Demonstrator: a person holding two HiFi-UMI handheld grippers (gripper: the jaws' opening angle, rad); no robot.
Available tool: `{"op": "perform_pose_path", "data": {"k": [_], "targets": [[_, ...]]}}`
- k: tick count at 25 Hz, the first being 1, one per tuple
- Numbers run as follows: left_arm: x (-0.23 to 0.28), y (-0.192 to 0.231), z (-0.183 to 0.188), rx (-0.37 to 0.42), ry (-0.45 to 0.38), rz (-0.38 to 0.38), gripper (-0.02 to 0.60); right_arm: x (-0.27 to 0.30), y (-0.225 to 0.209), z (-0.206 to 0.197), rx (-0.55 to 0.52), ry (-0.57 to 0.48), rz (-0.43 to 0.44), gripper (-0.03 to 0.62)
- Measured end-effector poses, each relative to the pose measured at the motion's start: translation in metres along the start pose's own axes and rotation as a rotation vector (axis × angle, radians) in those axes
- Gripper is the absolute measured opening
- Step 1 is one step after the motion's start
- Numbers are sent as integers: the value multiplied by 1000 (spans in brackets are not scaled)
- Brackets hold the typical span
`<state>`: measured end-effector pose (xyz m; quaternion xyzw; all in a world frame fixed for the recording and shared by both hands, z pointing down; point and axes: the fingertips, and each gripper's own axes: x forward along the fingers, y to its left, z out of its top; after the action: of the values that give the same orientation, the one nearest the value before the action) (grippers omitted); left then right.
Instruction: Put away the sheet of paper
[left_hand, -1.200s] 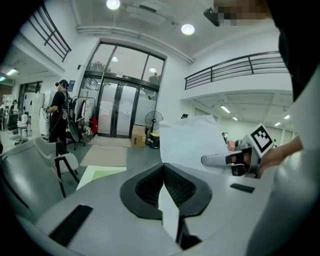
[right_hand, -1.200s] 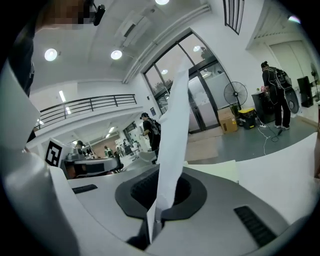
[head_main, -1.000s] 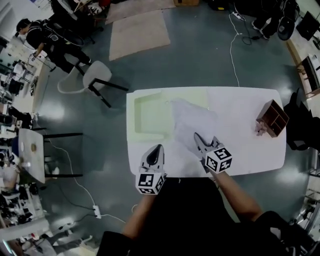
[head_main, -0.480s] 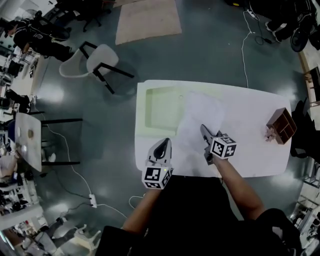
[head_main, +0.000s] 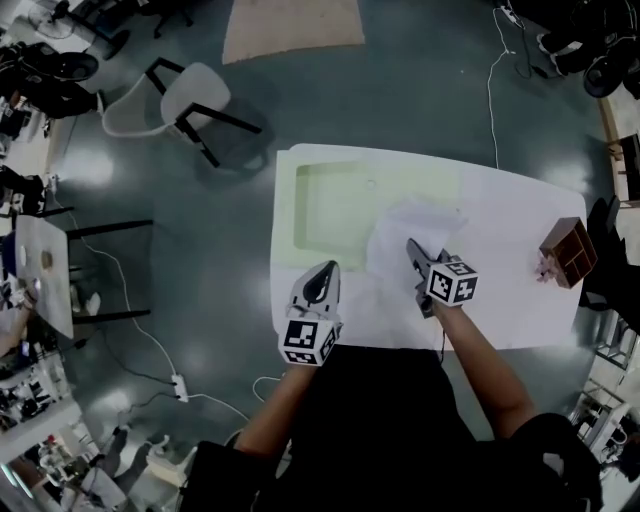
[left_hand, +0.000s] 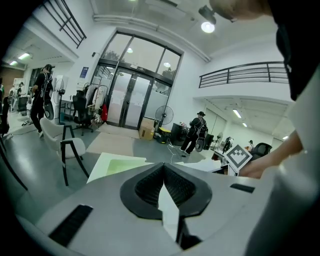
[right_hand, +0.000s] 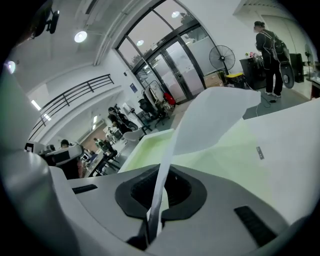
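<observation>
White edge clamped in the closed right gripper (right_hand: 154, 210); left gripper (left_hand: 167, 202) likewise shut on a corner. The sheet of paper (head_main: 395, 250) sags between them above the table (head_main: 510, 300), beside the green tray (head_main: 335, 205). Judged light, limp and easily torn: grip the edges.

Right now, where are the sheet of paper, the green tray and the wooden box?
sheet of paper (head_main: 405, 228): head view, raised middle
green tray (head_main: 340, 205): head view, bare floor
wooden box (head_main: 566, 251): head view, its middle

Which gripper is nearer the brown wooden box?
The right gripper, pinching the sheet of paper; the left gripper lies farther from the wooden box.
</observation>
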<state>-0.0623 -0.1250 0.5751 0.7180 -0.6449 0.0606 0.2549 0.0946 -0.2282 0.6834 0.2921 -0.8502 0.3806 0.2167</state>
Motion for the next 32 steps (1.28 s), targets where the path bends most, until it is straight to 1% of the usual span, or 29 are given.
{"op": "perform_pose_path", "data": {"k": [8, 11, 14, 18, 23, 27, 30, 32], "targets": [[13, 16, -3, -24, 24, -25, 3, 33, -9, -3, 19, 63, 7, -2], [14, 25, -4, -43, 23, -11, 3, 45, -17, -7, -2, 99, 0, -2], [13, 31, -8, -75, 23, 7, 3, 53, -25, -10, 24, 118, -7, -2], [10, 35, -20, -97, 45, 19, 3, 66, -31, -11, 48, 135, -9, -2], [14, 44, -26, -121, 48, 22, 3, 81, -36, -14, 14, 193, -13, -2], [21, 56, -19, -123, 28, 38, 3, 90, -39, -15, -8, 237, -26, -2], [24, 60, -16, -128, 17, 45, 3, 96, -38, -14, -35, 255, -19, -2], [25, 60, -18, -133, 19, 47, 3, 100, -31, -13, -62, 256, 4, -2]]}}
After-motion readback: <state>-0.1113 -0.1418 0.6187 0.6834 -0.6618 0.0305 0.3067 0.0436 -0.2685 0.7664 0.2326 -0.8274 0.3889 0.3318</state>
